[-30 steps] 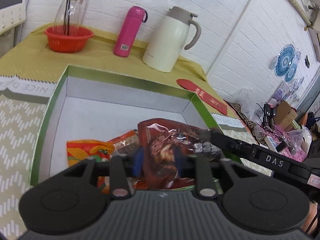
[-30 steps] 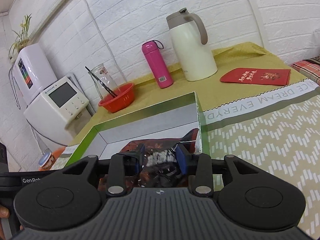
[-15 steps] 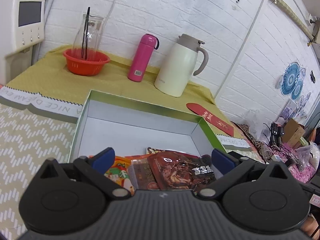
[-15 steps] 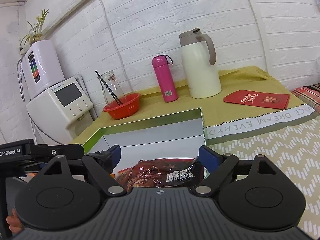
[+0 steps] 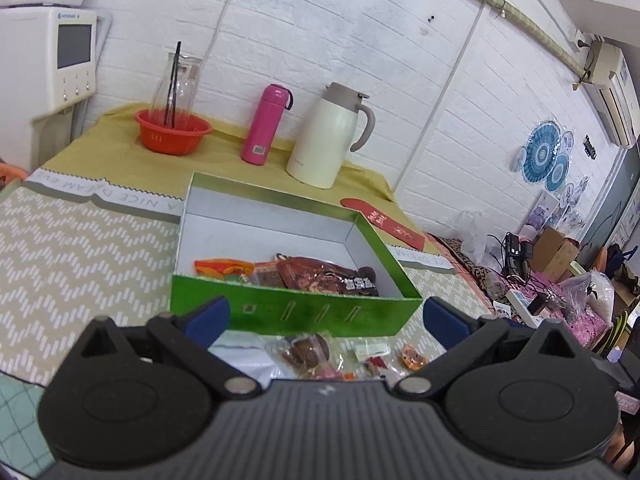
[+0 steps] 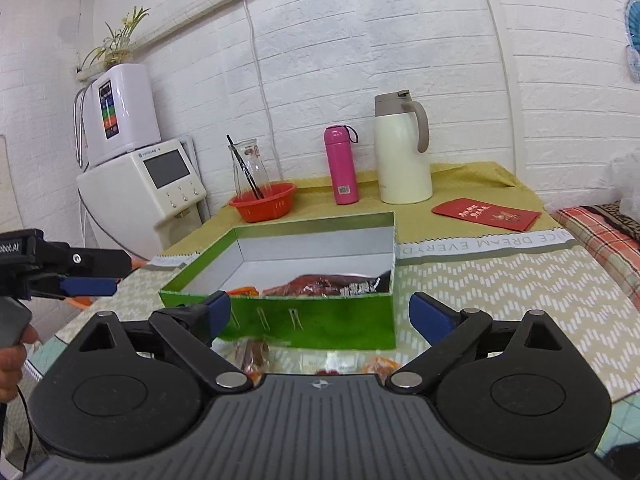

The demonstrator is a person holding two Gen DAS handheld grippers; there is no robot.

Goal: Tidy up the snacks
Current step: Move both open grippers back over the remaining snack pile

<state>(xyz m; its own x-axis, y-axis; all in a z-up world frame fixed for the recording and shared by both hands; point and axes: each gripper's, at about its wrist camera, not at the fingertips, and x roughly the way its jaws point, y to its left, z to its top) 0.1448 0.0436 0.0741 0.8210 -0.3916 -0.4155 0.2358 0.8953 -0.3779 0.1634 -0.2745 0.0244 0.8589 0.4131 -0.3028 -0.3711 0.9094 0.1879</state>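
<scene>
Snacks number three that can be told apart inside the green box (image 5: 296,310), which stands just ahead of both jaw pairs: one orange packet (image 5: 222,267), one small brown packet (image 5: 267,276) and one large dark red packet (image 5: 324,276). Left gripper (image 5: 326,316) is spread wide, nothing clasped. Right gripper (image 6: 320,312) is likewise released and empty. Below the jaws, on the near side of the box, several loose wrapped snacks (image 5: 308,350) lie on the table; their exact count is unclear.
</scene>
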